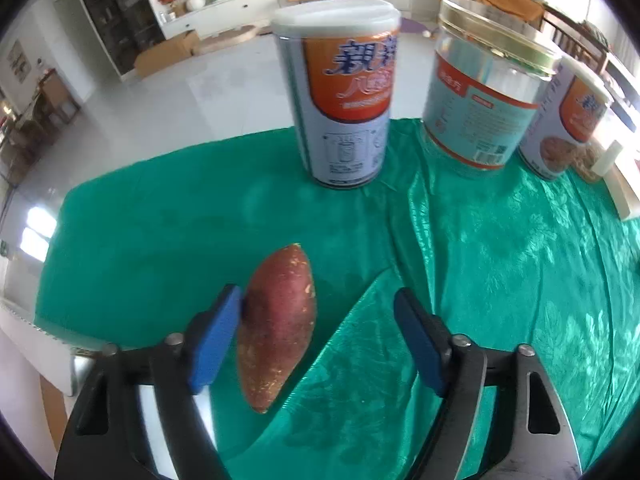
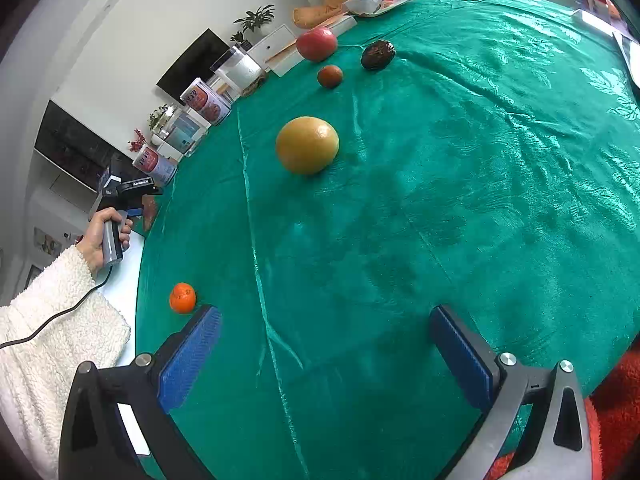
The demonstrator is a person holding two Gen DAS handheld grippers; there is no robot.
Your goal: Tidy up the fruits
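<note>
Blue pads of the left tongs (image 1: 318, 308) sit right up front in the left wrist view, with a sweet potato (image 1: 278, 328) between them. Its left side touches the left pad (image 1: 216, 340), but the right pad (image 1: 420, 344) is clearly apart from it, so the tongs aren't clamped on it, just loose around it. Whether the potato rests fully on the cloth (image 1: 500, 280) or is propped a bit, I can't tell. Beyond it stands a can (image 1: 344, 92) with an orange label and white lid, then a clear jar (image 1: 486, 88) with a gold lid to its right, and another can (image 1: 568, 120) just beside that one. Over in the right wrist view, the right tongs (image 2: 324, 320) are spread wide with nothing between the pads, hanging over the green surface. Just beside the left pad there's a small tangerine (image 2: 183, 298) near the cloth's edge. Further out sits a big yellow grapefruit (image 2: 307, 145), and well past it a small orange-red fruit (image 2: 330, 76), a dark avocado (image 2: 377, 54) and a red apple (image 2: 317, 43) grouped close together. At the far left, a hand (image 2: 100, 240) in a fluffy white sleeve (image 2: 52, 320) grips the other tool's handle.
</note>
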